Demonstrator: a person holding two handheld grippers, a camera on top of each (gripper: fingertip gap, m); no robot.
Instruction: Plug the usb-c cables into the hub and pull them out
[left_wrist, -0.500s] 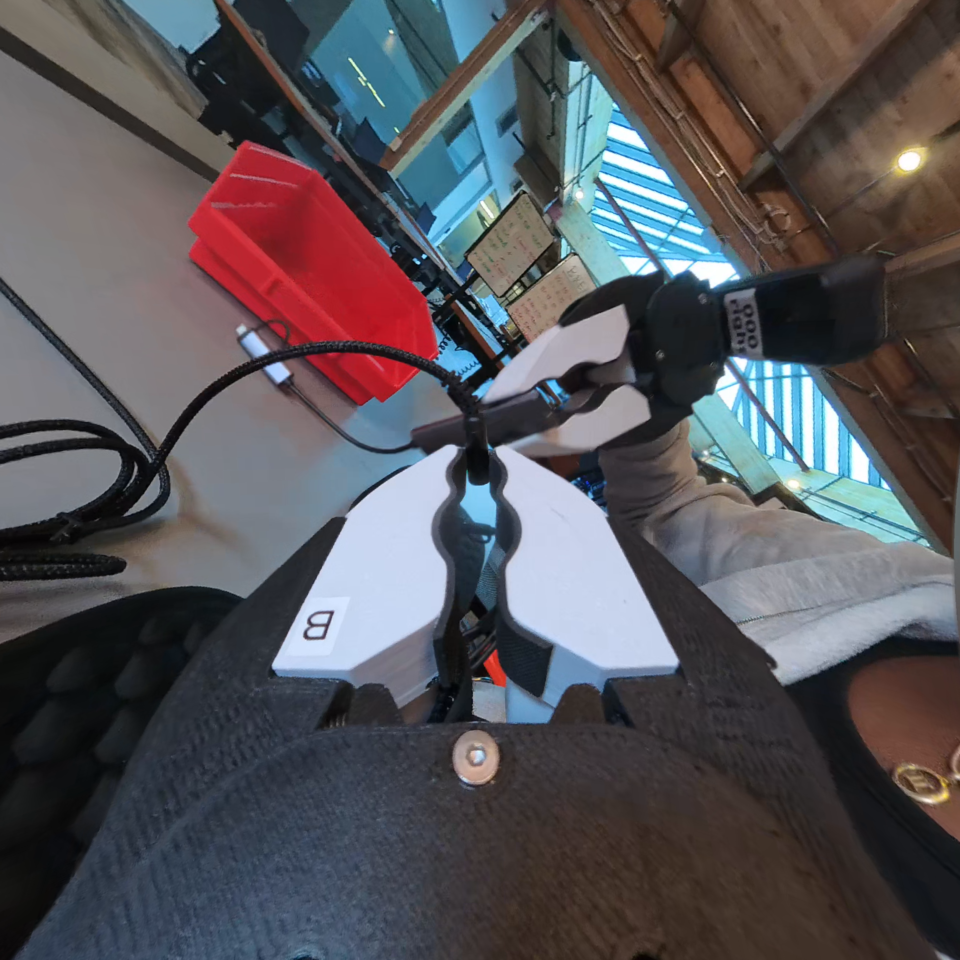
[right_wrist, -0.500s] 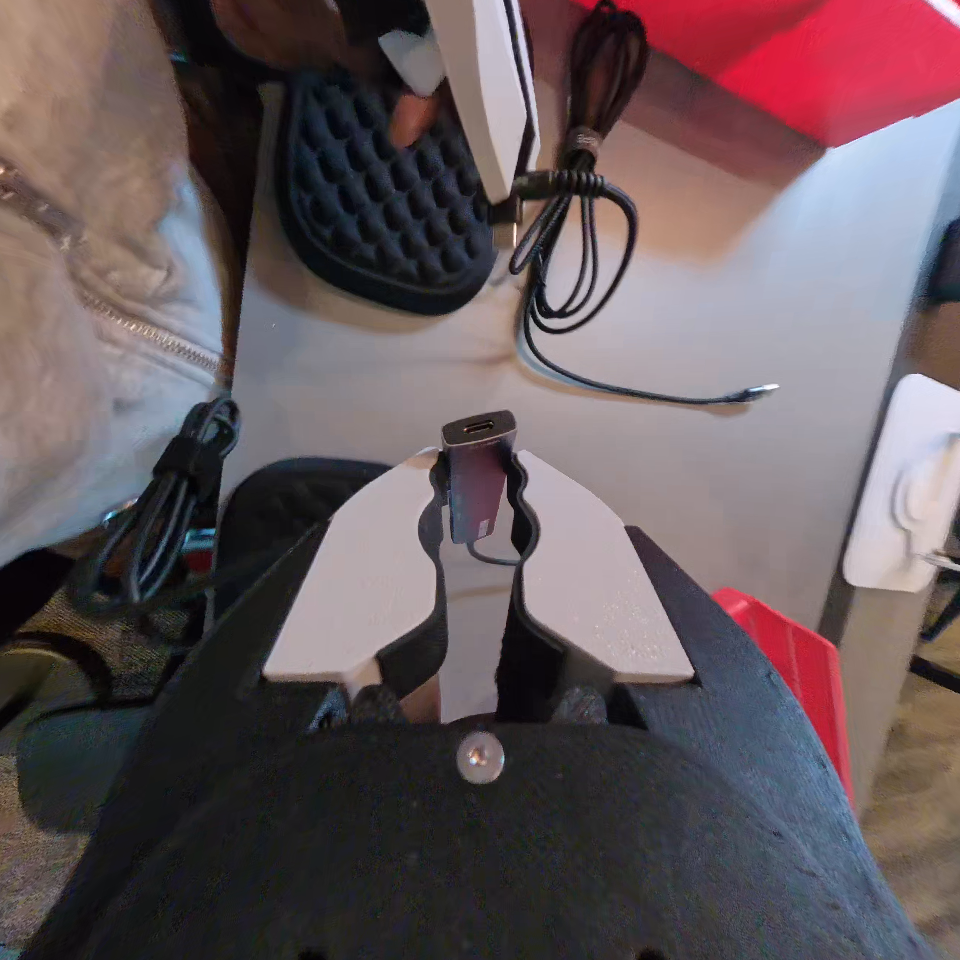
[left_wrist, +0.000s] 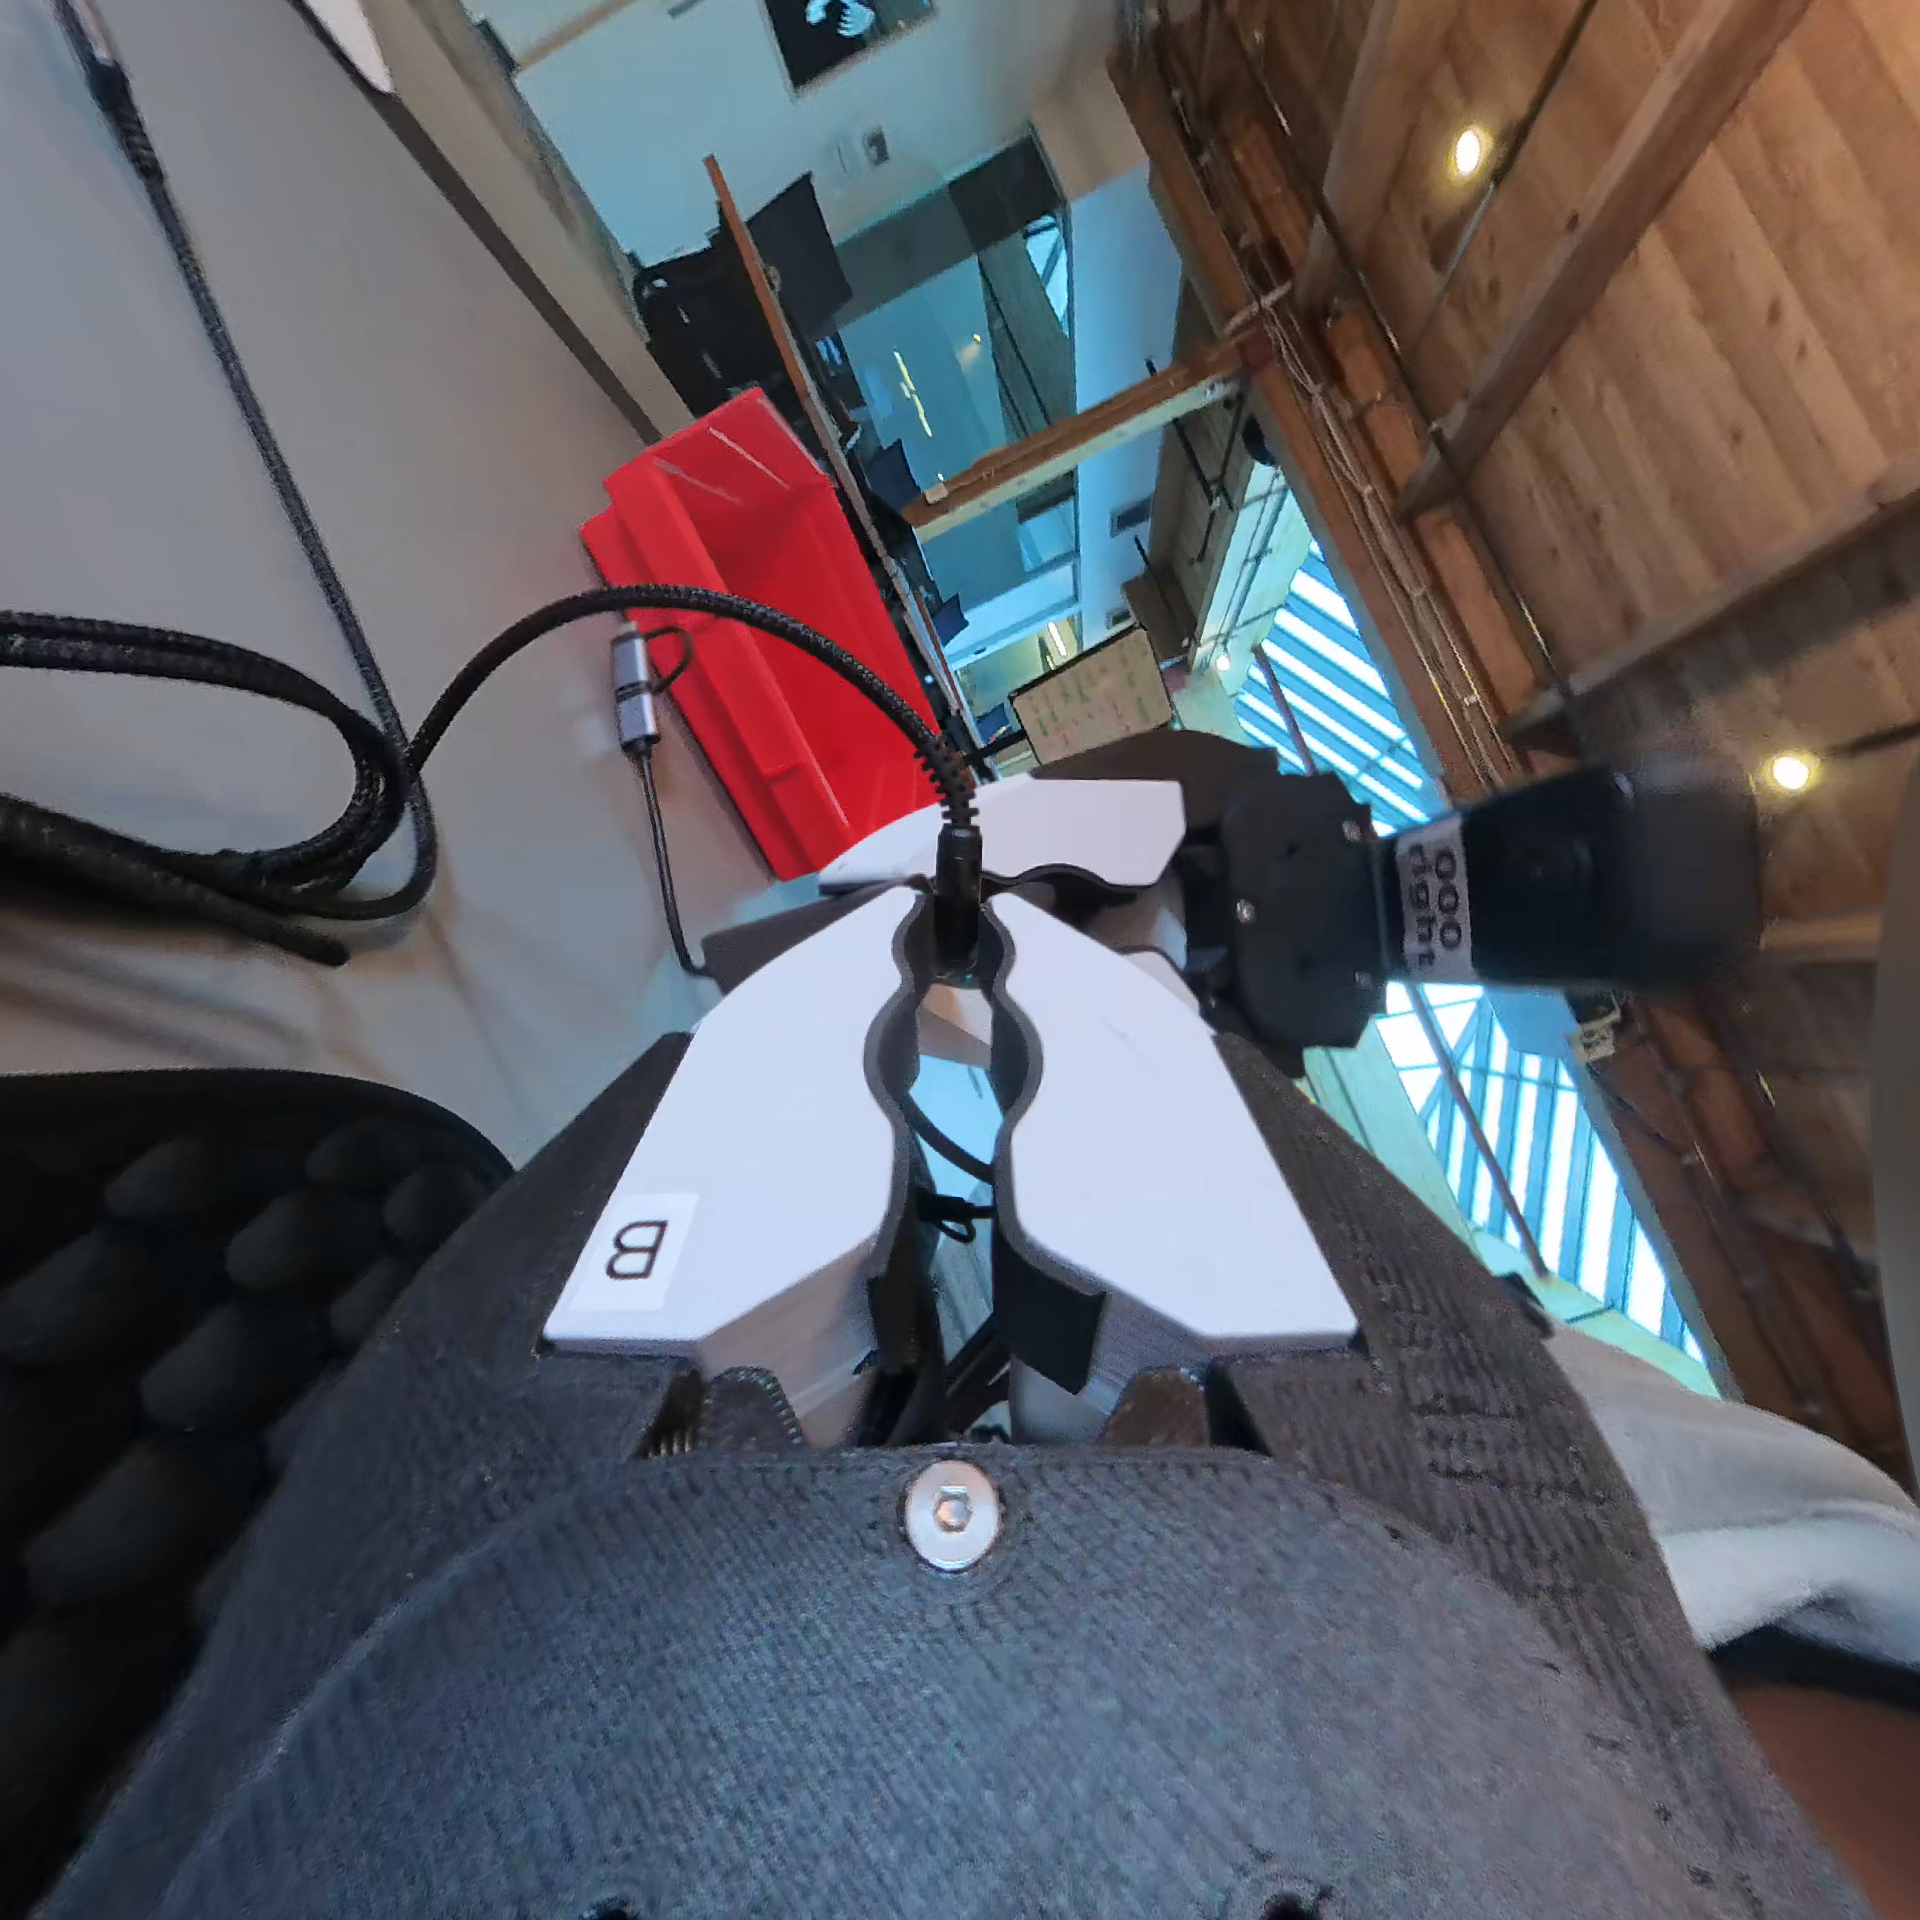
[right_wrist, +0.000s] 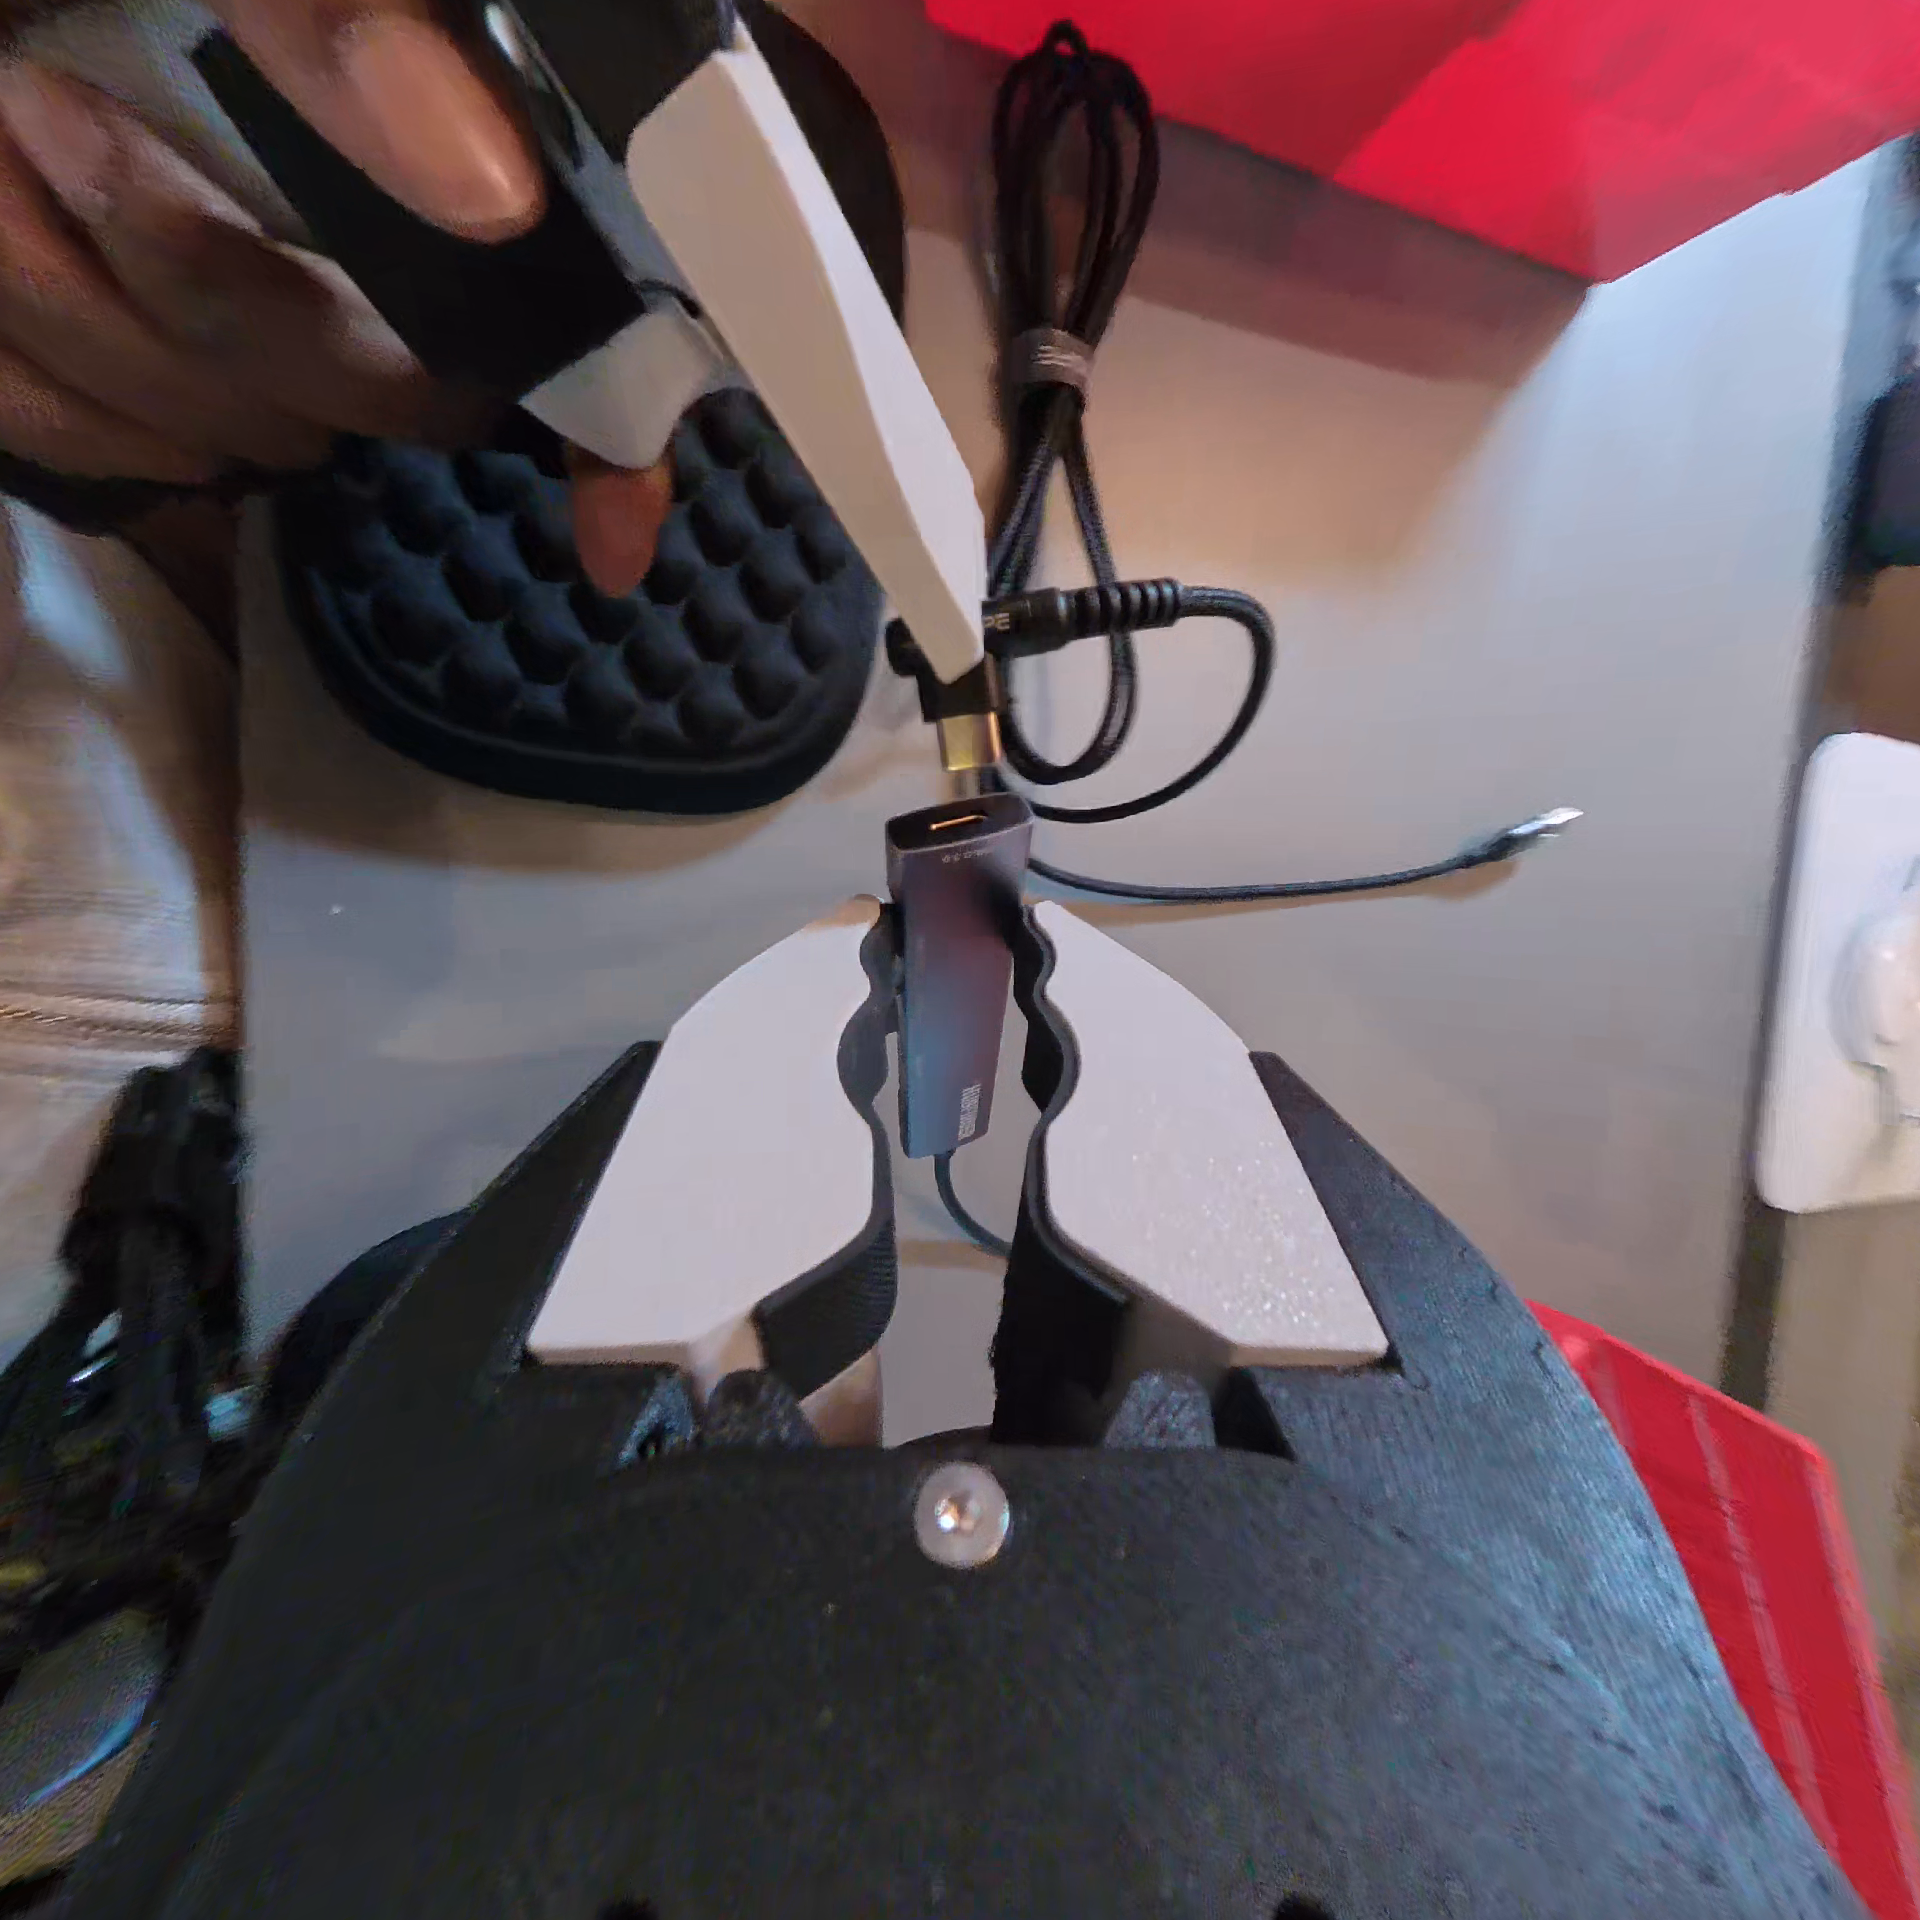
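Red bin (right_wrist: 1507, 114), black pad (right_wrist: 582, 634) nearby (blurry); both jaws clamped: cable plug (right_wrist: 966, 727), hub (right_wrist: 956, 966).

Bright daylight; fisheye warp; edge blur

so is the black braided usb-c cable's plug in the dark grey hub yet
Out. The plug hangs just above the hub; its port shows empty.

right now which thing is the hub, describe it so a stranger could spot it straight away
Start at the right claw low in the right wrist view, shut over the grey table. Standing up between its white fingers is the hub, a slim dark metal stick. Unlike the black braided cable above, it is rigid and shows an open port on top.
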